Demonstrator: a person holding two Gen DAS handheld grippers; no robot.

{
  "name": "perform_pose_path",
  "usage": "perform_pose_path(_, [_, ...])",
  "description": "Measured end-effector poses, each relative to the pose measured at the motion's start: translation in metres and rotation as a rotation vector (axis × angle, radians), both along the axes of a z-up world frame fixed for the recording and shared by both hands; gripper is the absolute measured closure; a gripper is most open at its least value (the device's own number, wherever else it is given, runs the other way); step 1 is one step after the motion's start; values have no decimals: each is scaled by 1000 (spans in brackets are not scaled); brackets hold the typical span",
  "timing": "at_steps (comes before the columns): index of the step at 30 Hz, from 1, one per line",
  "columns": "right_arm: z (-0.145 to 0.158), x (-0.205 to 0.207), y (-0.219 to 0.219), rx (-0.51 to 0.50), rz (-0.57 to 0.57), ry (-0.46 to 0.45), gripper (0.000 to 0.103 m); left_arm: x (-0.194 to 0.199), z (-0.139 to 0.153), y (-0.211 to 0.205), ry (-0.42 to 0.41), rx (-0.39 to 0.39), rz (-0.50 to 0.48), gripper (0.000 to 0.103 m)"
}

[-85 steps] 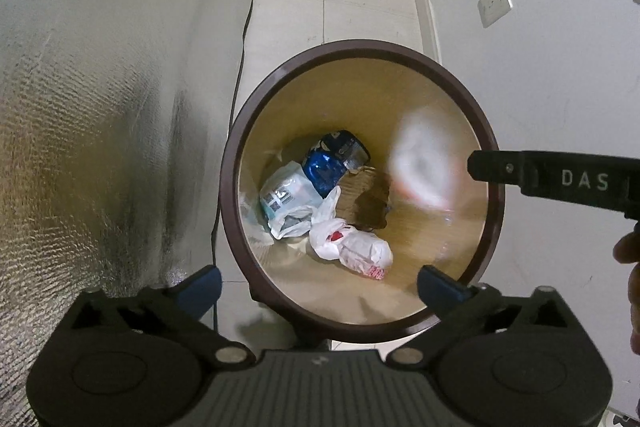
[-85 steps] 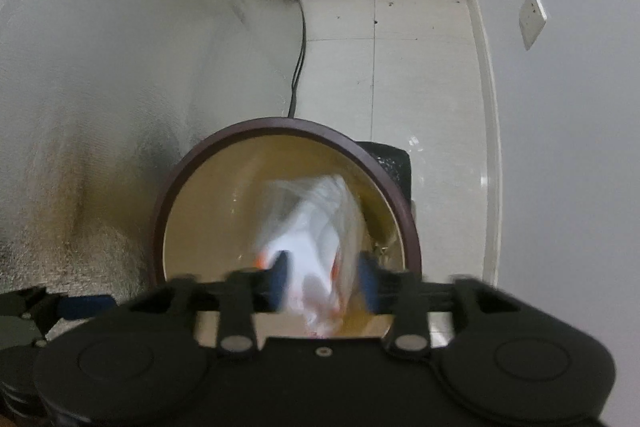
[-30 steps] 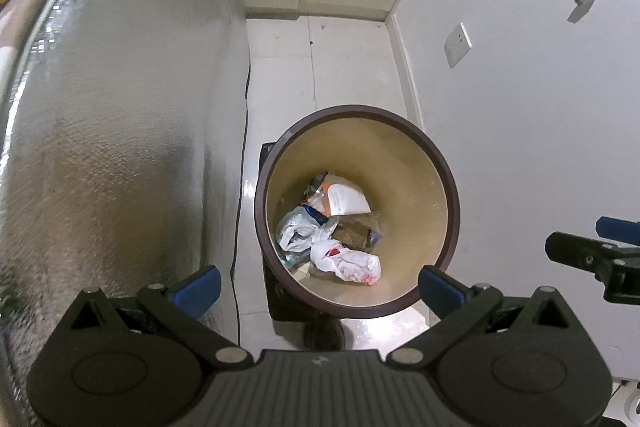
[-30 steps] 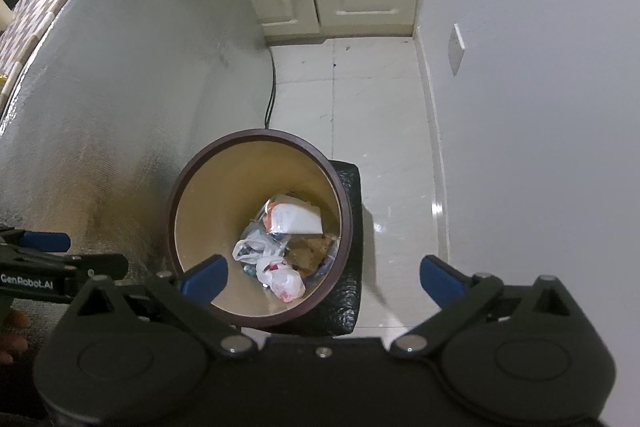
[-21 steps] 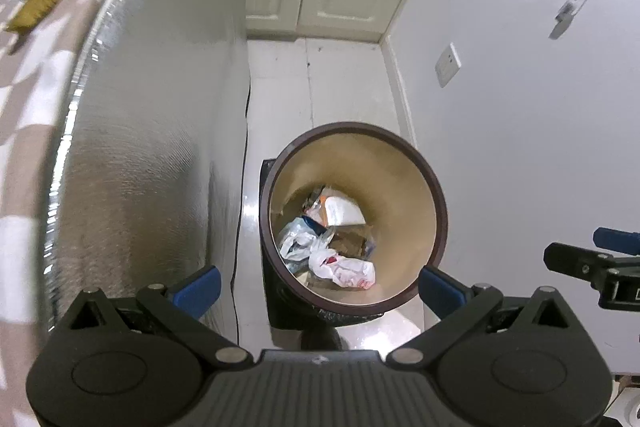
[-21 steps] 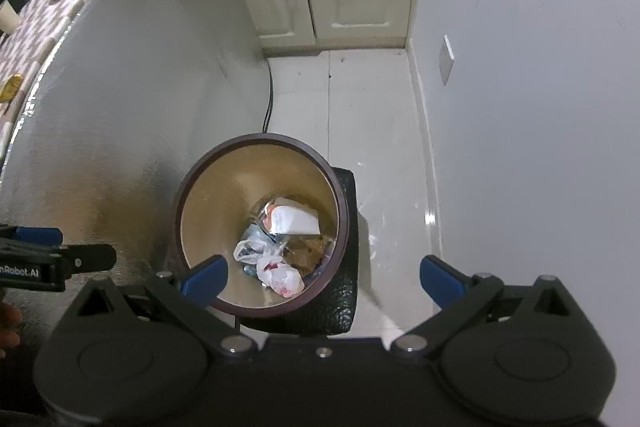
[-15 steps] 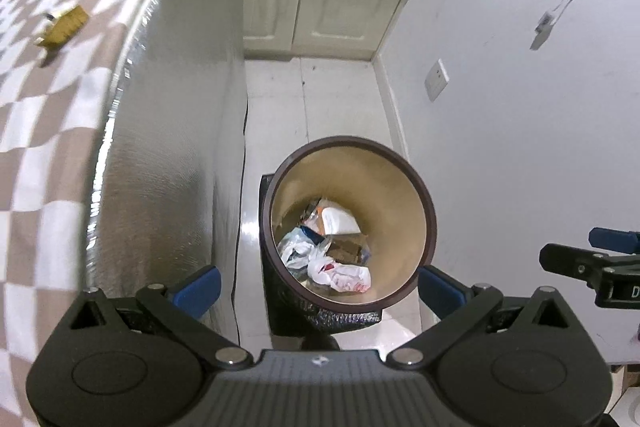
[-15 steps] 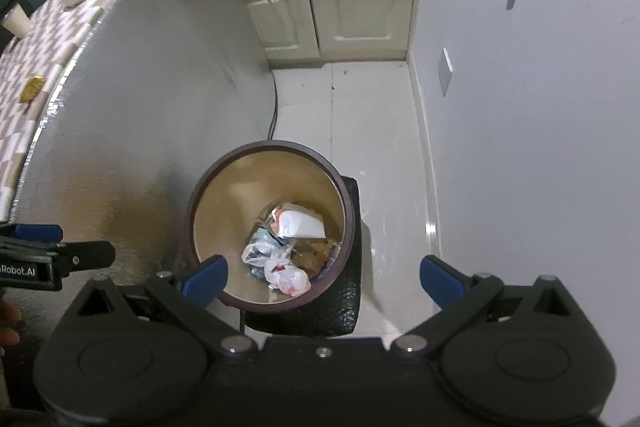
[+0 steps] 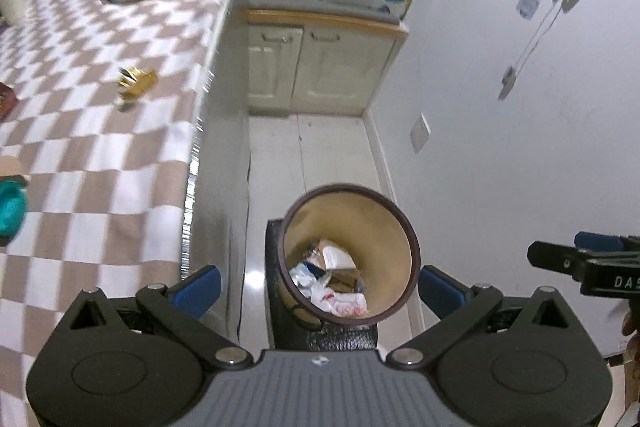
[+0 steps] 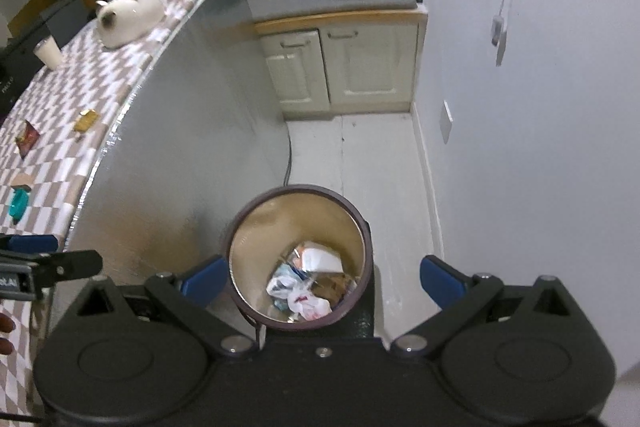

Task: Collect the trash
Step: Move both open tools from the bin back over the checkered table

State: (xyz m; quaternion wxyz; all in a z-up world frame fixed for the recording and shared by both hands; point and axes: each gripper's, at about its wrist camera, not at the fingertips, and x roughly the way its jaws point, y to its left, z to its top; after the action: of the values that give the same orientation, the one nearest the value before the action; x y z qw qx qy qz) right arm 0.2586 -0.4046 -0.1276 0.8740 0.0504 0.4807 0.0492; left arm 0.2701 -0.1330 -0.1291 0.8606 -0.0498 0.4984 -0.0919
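Above the filled trash bin, both claws released and empty, left claw nearer the next litter: a gold wrapper up and leftward on the checkered bench, long axis slanting across.

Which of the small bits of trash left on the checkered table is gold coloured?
The gold wrapper, lying closest to the ceramic cat. The red-brown packet and the teal item lie further along the table.
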Motion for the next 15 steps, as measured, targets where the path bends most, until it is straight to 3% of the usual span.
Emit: perform_pose_path(15, [39, -32, 68, 15, 95, -143, 0, -50, 61, 69, -174, -4, 86, 0])
